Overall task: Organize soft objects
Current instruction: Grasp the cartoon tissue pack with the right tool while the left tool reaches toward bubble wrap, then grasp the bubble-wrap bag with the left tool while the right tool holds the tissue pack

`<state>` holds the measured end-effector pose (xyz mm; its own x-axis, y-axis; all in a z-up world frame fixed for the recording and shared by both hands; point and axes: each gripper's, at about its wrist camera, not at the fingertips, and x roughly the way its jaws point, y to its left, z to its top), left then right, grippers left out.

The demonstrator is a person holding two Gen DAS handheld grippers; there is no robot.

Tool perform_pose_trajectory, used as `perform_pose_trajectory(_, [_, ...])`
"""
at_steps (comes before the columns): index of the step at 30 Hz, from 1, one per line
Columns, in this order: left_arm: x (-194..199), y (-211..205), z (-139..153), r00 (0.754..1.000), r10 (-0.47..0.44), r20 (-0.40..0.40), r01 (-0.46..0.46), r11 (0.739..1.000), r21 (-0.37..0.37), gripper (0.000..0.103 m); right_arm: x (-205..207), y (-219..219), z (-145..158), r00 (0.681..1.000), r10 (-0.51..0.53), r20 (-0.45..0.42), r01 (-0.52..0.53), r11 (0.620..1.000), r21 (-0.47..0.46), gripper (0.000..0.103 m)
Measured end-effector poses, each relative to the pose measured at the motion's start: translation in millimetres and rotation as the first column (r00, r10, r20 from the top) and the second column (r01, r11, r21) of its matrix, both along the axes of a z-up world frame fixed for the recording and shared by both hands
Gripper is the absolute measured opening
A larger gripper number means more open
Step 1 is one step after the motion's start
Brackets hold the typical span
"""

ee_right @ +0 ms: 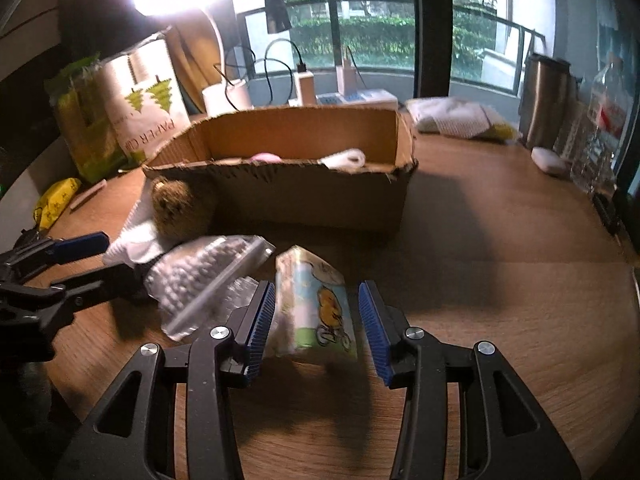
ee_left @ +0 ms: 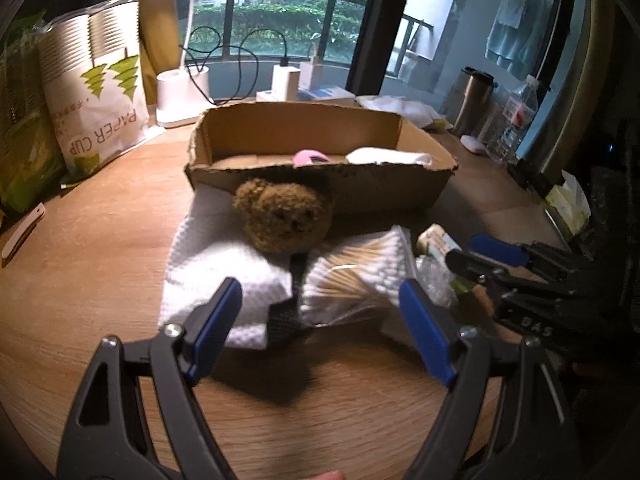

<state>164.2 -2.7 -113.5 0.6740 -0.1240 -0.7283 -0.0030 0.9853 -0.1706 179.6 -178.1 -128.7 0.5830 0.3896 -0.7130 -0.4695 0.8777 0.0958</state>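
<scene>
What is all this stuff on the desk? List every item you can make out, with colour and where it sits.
cardboard box: one, brown, middle of desk
pink item: one, inside box
white roll: one, inside box
teddy bear: one, brown, against box front, on towel
towel: one, white, before box
cotton swab pack: one, clear with white tips, beside towel
tissue pack: one, cartoon print, between right gripper's fingers
paper cup bag: one, white and green, far left
lamp base: one, white, behind box
steel mug: one, silver, far right
water bottle: one, clear, far right
desk: one, wooden
left gripper: black, blue pads, open above swabs
right gripper: black, blue pads, open astride tissue pack
</scene>
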Motion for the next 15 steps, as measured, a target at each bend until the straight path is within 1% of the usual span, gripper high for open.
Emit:
perform_pose_trajectory(3, [1, -10, -1, 1.0, -0.016, -0.009, 0.016, 1.0, 0.011, 0.082, 7, -4, -12, 0.999, -0.009, -0.043, 0.009, 1.0, -0.004, 0.047])
perform_pose_trajectory(7, [3, -26, -5, 0.998, -0.046, -0.031, 0.047, 0.999, 0.026, 0.082, 5, -9, -15, 0.999, 0.009, -0.038, -0.008, 1.0, 0.017, 0.047])
perform_pose_trajectory(10, [3, -41, -8, 0.996, -0.075, -0.046, 0.076, 0.996, 0.035, 0.082, 3, -14, -15, 1.0, 0.015, -0.026, -0.015, 1.0, 0.016, 0.047])
perform_pose_trajectory(15, [6, -63, -13, 0.991, -0.112, -0.072, 0.116, 0.992, 0.051, 0.082, 2, -32, -15, 1.0, -0.009, -0.026, 0.01, 0.999, 0.03, 0.047])
